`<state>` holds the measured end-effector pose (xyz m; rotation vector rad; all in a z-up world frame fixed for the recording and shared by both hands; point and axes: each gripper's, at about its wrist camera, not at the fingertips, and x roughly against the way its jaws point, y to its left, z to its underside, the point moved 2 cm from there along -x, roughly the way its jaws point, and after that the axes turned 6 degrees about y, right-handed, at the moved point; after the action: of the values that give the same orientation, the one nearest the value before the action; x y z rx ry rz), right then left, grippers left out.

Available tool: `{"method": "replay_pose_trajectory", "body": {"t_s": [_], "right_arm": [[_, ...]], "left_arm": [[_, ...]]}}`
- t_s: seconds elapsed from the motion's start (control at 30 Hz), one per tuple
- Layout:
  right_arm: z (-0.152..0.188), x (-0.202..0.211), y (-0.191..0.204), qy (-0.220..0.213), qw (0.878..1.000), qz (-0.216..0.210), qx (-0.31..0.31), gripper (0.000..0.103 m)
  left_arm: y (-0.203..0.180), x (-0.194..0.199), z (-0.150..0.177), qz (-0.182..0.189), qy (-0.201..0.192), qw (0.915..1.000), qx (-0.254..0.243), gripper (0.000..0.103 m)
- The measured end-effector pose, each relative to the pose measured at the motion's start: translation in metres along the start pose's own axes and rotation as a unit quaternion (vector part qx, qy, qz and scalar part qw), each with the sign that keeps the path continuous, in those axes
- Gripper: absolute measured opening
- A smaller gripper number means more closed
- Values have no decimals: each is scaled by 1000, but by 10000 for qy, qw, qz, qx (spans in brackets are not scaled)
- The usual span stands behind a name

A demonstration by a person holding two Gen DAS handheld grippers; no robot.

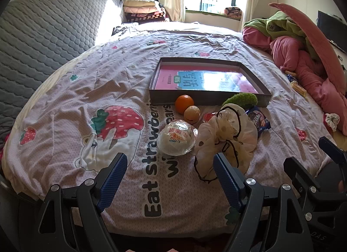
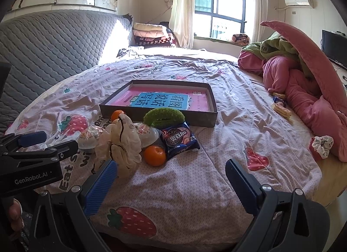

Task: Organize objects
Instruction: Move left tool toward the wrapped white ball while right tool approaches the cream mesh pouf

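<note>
Hand-held grippers point(image 1: 168, 170) point(image 2: 171, 175) — ribbed blue pads — gape empty over wrinkled bedsheet point(image 1: 65, 91), round orange point(image 1: 184, 104).

Bedsheet point(image 2: 195, 178) pale pink, red strawberry print, black lettering. Tray point(image 2: 213, 108) grey walls, pink-and-blue book point(image 2: 160, 98) inside. Oranges point(image 2: 154, 155) orange. Snack packet point(image 2: 180, 141) dark blue. Scrunchie point(image 2: 123, 141) cream, brown dots. Blanket point(image 2: 303, 91) pink.

Right gripper point(image 2: 171, 183) fingers spread, empty, above sheet point(image 2: 195, 187); orange point(image 2: 154, 155) touching snack packet point(image 2: 180, 140)
</note>
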<state>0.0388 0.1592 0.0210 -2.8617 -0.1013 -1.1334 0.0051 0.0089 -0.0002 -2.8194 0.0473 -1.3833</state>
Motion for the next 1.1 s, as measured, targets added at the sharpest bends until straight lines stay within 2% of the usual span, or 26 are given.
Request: {"method": "replay_pose_trajectory", "body": {"t_s": [0.63,1.1], "right_arm": [[0,0,1,-27,10000,22,23,101],[1,-10,4,90,9998,-184,45,101]], "left_arm": [[0,-6,2,89,87,9999,-30,82],[6,-20,3,133,199,9997,-9,82]]}}
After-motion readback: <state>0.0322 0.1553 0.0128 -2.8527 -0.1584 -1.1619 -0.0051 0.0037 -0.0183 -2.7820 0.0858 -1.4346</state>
